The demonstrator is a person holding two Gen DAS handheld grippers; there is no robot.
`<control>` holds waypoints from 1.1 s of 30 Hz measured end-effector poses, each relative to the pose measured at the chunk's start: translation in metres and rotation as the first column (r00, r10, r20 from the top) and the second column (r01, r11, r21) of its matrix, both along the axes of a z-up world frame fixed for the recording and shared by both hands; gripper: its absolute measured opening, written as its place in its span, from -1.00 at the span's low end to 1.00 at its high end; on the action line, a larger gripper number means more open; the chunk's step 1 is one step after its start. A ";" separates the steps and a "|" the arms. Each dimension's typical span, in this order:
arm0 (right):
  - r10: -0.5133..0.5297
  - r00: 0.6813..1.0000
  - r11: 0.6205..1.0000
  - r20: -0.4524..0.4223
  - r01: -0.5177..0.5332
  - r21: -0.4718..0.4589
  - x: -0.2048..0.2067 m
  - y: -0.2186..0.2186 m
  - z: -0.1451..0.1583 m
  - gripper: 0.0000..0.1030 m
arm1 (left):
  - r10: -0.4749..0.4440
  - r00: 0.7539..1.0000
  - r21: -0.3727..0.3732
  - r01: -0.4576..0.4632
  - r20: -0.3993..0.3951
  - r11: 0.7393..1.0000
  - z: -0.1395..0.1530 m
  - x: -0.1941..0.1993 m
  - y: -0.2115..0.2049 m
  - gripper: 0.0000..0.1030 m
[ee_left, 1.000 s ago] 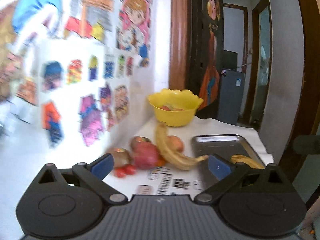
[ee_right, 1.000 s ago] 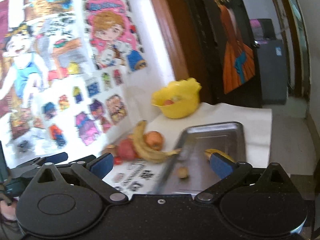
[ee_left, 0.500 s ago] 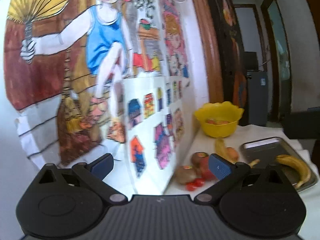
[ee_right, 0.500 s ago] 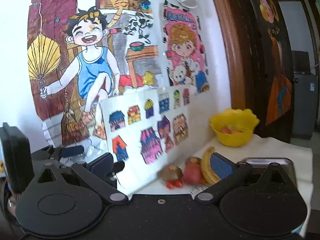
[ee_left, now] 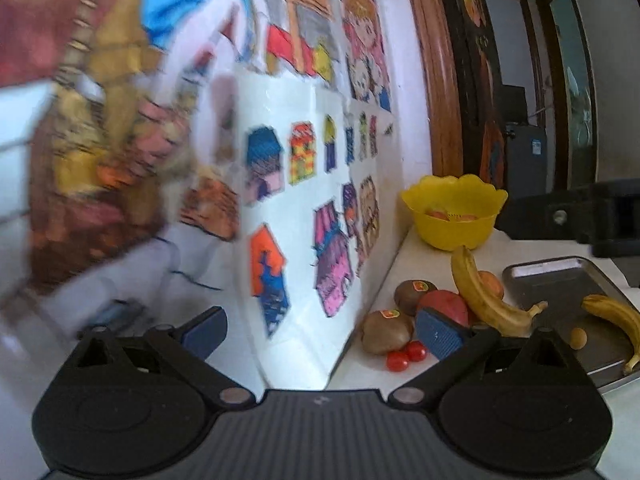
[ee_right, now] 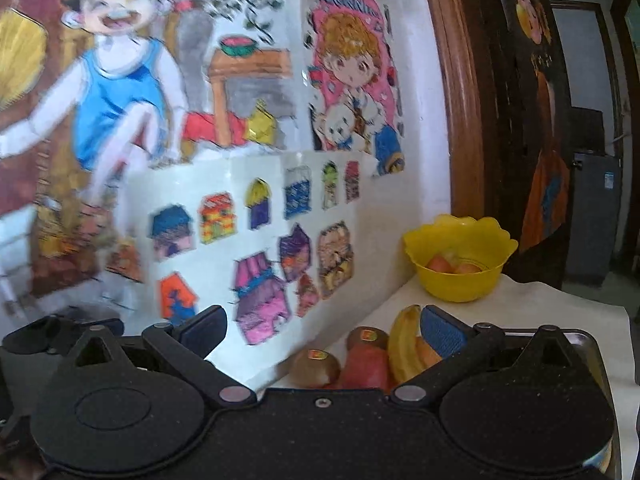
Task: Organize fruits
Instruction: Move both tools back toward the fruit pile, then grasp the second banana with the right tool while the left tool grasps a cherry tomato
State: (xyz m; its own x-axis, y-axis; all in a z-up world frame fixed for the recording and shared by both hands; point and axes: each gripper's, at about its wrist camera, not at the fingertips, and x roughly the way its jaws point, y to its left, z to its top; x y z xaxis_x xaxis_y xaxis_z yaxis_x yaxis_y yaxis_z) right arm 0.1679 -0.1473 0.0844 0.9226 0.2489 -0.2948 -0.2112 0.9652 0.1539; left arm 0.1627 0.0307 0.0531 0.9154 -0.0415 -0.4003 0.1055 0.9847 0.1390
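Grippers, left (ee_left: 320, 334) and right (ee_right: 322, 330), are both hanging wide apart, gripping nothing. Fruit pile (ee_left: 440, 312) is waiting beside the tray (ee_left: 560, 280); approaching low and squarely should help.

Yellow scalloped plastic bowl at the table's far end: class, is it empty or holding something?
Holding something: the yellow scalloped plastic bowl shows orange-red fruit pieces inside.
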 end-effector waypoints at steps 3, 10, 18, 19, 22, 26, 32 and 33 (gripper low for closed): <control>0.011 1.000 0.999 -0.012 -0.012 -0.036 0.021 -0.012 -0.016 0.99 | -0.028 1.000 0.001 0.028 -0.003 1.000 -0.014 0.014 -0.010 0.99; 0.163 0.985 0.976 -0.065 -0.170 -0.133 0.076 -0.047 -0.061 0.99 | -0.093 0.995 0.020 0.094 -0.039 0.995 -0.049 0.055 -0.031 0.99; 0.225 0.955 0.940 -0.192 -0.265 -0.214 0.141 -0.064 -0.108 0.79 | -0.146 0.984 0.032 0.150 -0.102 0.988 -0.087 0.089 -0.048 0.99; 0.232 0.951 0.937 -0.206 -0.276 -0.216 0.147 -0.065 -0.113 0.77 | -0.151 0.982 0.035 0.156 -0.113 0.987 -0.091 0.091 -0.050 0.99; 0.258 0.936 0.926 -0.238 -0.310 -0.216 0.153 -0.065 -0.123 0.72 | -0.162 0.976 0.028 0.168 -0.148 0.985 -0.102 0.096 -0.053 0.99; 0.303 0.920 0.900 -0.250 -0.362 -0.241 0.155 -0.060 -0.132 0.64 | -0.174 0.967 0.016 0.180 -0.185 0.984 -0.112 0.103 -0.054 0.89; 0.308 0.908 0.888 -0.283 -0.381 -0.257 0.162 -0.055 -0.142 0.33 | -0.182 0.956 -0.009 0.184 -0.232 0.983 -0.119 0.111 -0.052 0.63; 0.304 0.908 0.887 -0.290 -0.380 -0.260 0.163 -0.054 -0.143 0.28 | -0.180 0.954 -0.015 0.182 -0.240 0.983 -0.120 0.113 -0.052 0.54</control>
State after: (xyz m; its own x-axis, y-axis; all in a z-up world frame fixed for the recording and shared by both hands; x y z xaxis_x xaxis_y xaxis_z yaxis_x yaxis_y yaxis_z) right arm 0.3312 -0.2011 -0.0591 0.6903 0.3992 -0.6034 -0.5314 0.8457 -0.0484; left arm 0.2756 -0.0209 -0.0666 0.7704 -0.1943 -0.6073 0.3131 0.9450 0.0949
